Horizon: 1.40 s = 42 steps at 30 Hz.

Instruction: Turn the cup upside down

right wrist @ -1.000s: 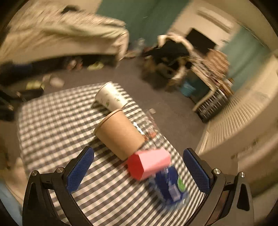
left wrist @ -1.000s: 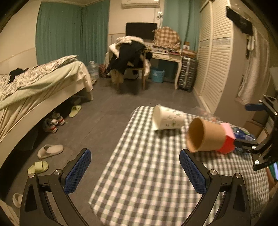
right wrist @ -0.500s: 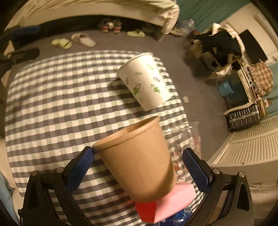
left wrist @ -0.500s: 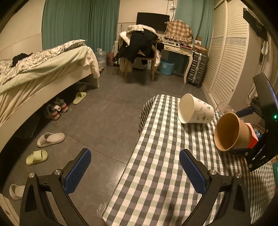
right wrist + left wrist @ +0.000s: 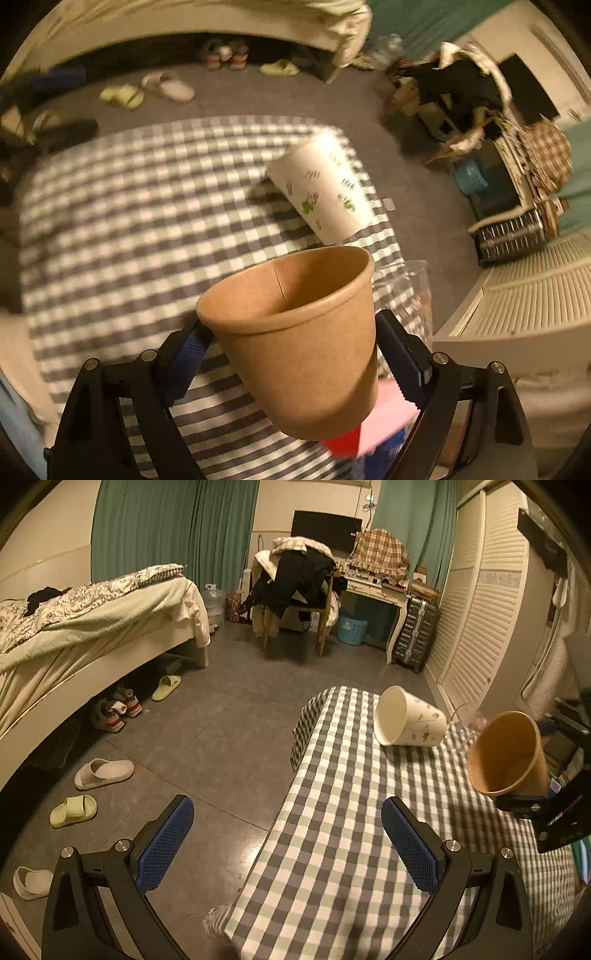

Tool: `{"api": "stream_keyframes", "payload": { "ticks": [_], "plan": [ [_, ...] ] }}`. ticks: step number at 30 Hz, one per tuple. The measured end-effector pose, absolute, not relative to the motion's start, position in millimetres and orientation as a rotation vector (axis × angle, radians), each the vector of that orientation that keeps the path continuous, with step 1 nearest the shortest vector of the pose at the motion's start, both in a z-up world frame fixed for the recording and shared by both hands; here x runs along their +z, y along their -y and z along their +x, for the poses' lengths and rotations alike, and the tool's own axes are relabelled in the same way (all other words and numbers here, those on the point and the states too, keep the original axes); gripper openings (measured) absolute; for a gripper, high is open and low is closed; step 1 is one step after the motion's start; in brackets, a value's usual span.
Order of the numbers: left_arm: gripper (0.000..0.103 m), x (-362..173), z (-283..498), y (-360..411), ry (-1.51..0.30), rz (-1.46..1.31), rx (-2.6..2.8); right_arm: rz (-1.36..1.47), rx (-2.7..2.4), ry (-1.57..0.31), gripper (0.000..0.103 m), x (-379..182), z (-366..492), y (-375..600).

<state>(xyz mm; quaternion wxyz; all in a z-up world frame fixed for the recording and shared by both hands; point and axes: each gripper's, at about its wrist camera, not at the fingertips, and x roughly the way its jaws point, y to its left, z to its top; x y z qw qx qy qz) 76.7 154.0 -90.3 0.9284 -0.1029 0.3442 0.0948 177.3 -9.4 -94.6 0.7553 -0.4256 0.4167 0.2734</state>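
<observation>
**Brown cup gripped above the checked table**

The right gripper [image 5: 295, 354] is clamping the brown paper cup [image 5: 299, 332] between its two fingers, holding it above the checked tablecloth [image 5: 147, 206]. The cup is tilting, its open mouth facing up and away from the camera. The left gripper [image 5: 288, 840] is hanging wide open near the table's edge, holding nothing. A white cup [image 5: 408, 722] is lying on its side further along the table. Behind the brown cup, something pink [image 5: 388, 421] is showing, possibly a box.
</observation>
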Motion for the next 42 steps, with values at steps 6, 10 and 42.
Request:
{"api": "stream_keyframes", "payload": {
  "ticks": [6,10,42],
  "plan": [
    [0.103,-78.1,56.8,-147.2,-0.684,-0.213,0.172,-0.552,0.528,-1.115,0.088,-72.7,139.2,49.3],
    [0.103,-73.6,44.3,-139.5,-0.678,-0.214,0.153,-0.398,0.509,-1.275,0.088,-95.4,125.2,74.5],
    [0.103,-60.9,23.0,35.2,-0.733,-0.169,-0.021,-0.029,0.106,-0.749,0.096,-44.0,41.4,238.3]
  ]
}}
